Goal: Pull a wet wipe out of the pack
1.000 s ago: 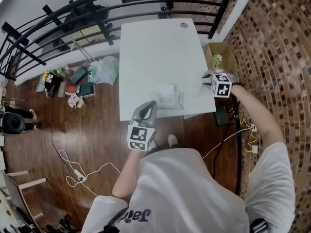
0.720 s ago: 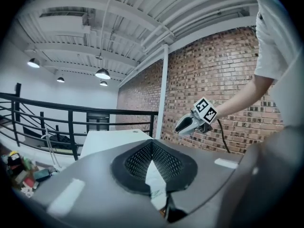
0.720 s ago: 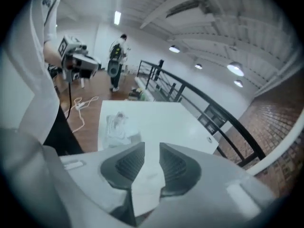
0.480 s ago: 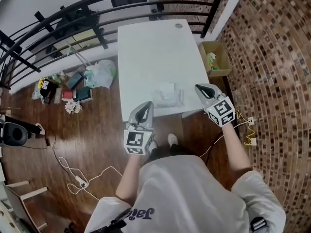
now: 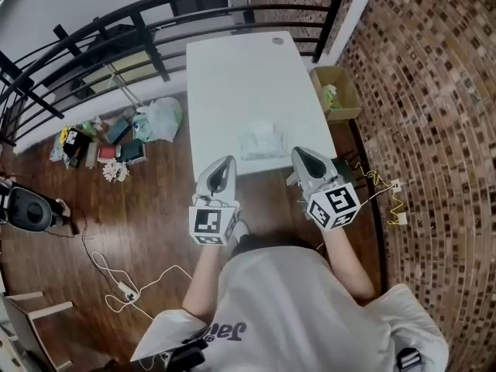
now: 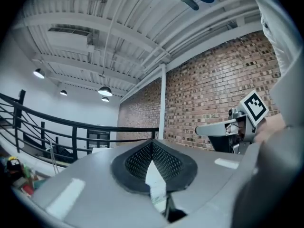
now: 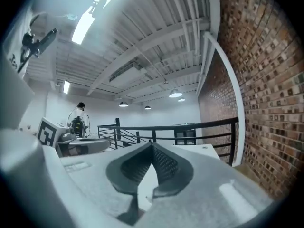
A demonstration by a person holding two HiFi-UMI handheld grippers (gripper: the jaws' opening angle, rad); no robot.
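Note:
The wet wipe pack (image 5: 260,142), clear with a white top, lies on the white table (image 5: 240,68) close to its near edge. Both grippers are held level in front of that edge and point toward the pack without touching it. My left gripper (image 5: 225,162) is to the pack's near left, its jaws meeting at the tips (image 6: 153,144) with nothing between them. My right gripper (image 5: 297,153) is to the near right, also shut and empty (image 7: 152,146). Each gripper view shows the other gripper off to the side, not the pack.
An open cardboard box (image 5: 338,91) stands on the floor between the table and the brick wall (image 5: 434,91). A black railing (image 5: 155,22) runs behind the table. Bags and small clutter (image 5: 116,134) lie on the wood floor to the left, cables (image 5: 124,277) nearer me.
My right gripper has swung from beside the cardboard box at the table's right to in front of the near edge, rolling upright. The left gripper has risen and shifted a little.

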